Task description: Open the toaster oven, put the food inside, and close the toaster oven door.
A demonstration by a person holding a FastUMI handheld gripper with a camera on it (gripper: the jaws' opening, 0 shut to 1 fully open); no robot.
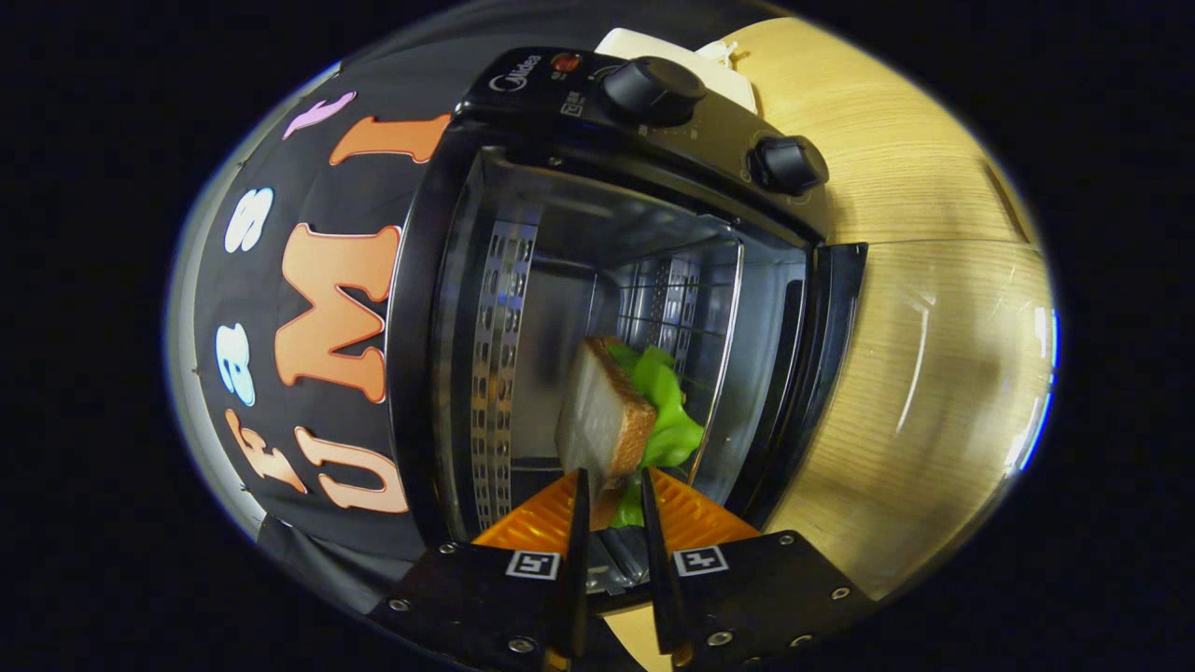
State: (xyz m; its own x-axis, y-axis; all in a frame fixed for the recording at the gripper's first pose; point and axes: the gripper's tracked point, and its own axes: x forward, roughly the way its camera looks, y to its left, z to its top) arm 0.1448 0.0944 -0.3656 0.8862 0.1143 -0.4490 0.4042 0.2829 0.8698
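The view is rolled to one side. A black toaster oven (653,140) stands open, its bright metal cavity (597,308) facing me and its glass door (934,373) swung down flat over the wooden table. My gripper (611,485) is shut on a sandwich (607,420), a slice of brown-crusted bread with green lettuce (667,401) behind it. Both fingers press on the sandwich's near end. The sandwich sits at the mouth of the cavity, ahead of the fingertips and reaching inward.
Two black knobs (653,89) (789,166) sit on the oven's control panel. A wire rack (667,308) shows deep in the cavity. The light wooden tabletop (896,121) lies beyond the door. The booth's black cloth wall (317,308) rises beside the oven.
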